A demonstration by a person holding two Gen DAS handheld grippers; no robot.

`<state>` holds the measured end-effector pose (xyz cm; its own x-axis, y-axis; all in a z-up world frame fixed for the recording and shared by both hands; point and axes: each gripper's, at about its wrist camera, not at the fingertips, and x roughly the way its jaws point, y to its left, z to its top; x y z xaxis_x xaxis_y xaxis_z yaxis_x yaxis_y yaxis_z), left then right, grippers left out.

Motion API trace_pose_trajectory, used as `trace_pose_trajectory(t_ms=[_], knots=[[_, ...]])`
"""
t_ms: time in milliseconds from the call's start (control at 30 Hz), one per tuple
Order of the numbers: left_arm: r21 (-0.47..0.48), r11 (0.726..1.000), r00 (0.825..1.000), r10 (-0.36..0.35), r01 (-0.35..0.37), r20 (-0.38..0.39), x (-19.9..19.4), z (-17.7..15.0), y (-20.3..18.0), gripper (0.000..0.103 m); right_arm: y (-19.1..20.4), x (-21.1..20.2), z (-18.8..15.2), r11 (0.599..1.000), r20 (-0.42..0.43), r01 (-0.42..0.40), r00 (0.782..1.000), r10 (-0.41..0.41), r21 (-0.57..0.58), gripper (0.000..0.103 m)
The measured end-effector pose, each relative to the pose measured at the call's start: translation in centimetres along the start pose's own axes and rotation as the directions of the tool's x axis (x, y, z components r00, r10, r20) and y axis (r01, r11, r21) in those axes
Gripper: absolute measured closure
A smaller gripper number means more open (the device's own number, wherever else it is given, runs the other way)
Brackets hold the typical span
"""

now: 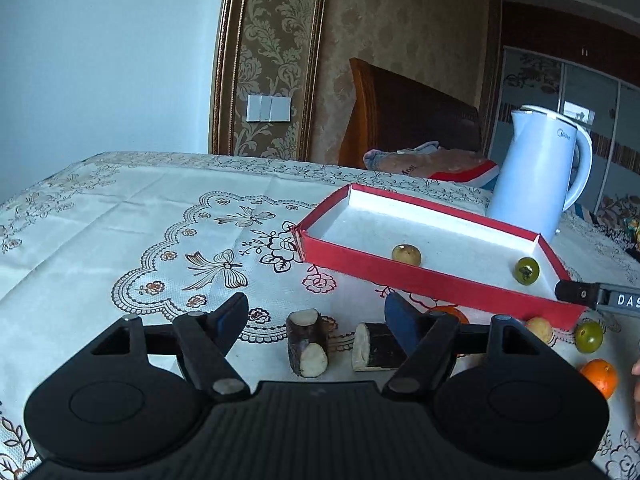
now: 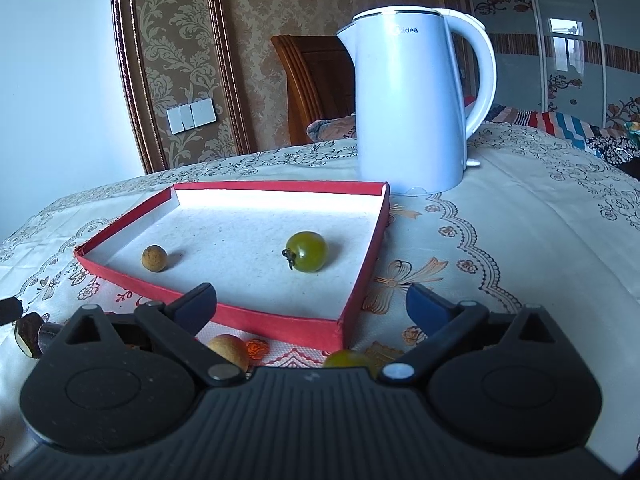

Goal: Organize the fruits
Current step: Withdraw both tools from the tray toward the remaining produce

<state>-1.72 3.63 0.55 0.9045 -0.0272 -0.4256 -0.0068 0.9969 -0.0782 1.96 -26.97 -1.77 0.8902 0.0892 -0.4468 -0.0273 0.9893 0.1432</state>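
A flat red cardboard tray with a white inside (image 2: 360, 276) sits on a table with a cream cloth printed with flowers and bows (image 1: 120, 216). Two fruits lie in the tray, well apart: a small round brown fruit (image 2: 154, 258) on the left and a round green fruit with a dark stem (image 2: 307, 251) nearer the middle. A tall white plastic kettle (image 2: 408, 104) stands just behind the far right corner of the tray. The left gripper (image 1: 318, 316) has its two fingers spread apart and nothing is held between them. Just past its fingers, two short dark sugarcane pieces with pale cut ends (image 1: 307, 344) lie on the cloth, close to the near side of the tray. To the right of them, more fruit lies on the cloth by the tray: another small brown fruit (image 1: 539, 329), another green fruit (image 1: 589, 337) and an orange fruit (image 1: 600, 376). The right gripper (image 2: 312, 312) is also wide open and empty, hanging over the near edge of the tray.
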Motion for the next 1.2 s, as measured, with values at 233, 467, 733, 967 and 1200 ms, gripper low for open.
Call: trace_pose_trajectory(t_ms=[233, 467, 733, 967, 1200], knots=[[0.018, 0.997, 0.995, 0.071, -0.07, -0.069, 1.3, -0.2, -0.1, 0.028, 0.0, 0.1, 0.0, 1.0, -0.006, 0.005, 1.0, -0.005, -0.001, 0.002], [-0.045, 0.998, 0.984, 0.043, -0.052, -0.171, 2.7, -0.4, 1.1, 0.028, 0.0, 0.1, -0.1, 1.0, -0.007, 0.006, 1.0, -0.006, -0.001, 0.002], [0.014, 0.995, 0.972, 0.098, -0.097, -0.212, 3.6, -0.8, 0.3, 0.028, 0.1, 0.2, -0.1, 1.0, -0.011, 0.008, 1.0, -0.008, -0.002, 0.002], [0.02, 0.995, 0.972, 0.099, -0.097, -0.214, 3.8, -0.8, 0.1, 0.028, 0.0, 0.1, -0.1, 1.0, -0.004, 0.007, 1.0, -0.007, 0.001, 0.002], [0.031, 0.995, 0.972, 0.103, -0.099, -0.213, 4.0, -0.8, 0.0, 0.028, -0.8, -1.5, -0.7, 1.0, 0.001, -0.009, 1.0, 0.009, 0.016, 0.002]])
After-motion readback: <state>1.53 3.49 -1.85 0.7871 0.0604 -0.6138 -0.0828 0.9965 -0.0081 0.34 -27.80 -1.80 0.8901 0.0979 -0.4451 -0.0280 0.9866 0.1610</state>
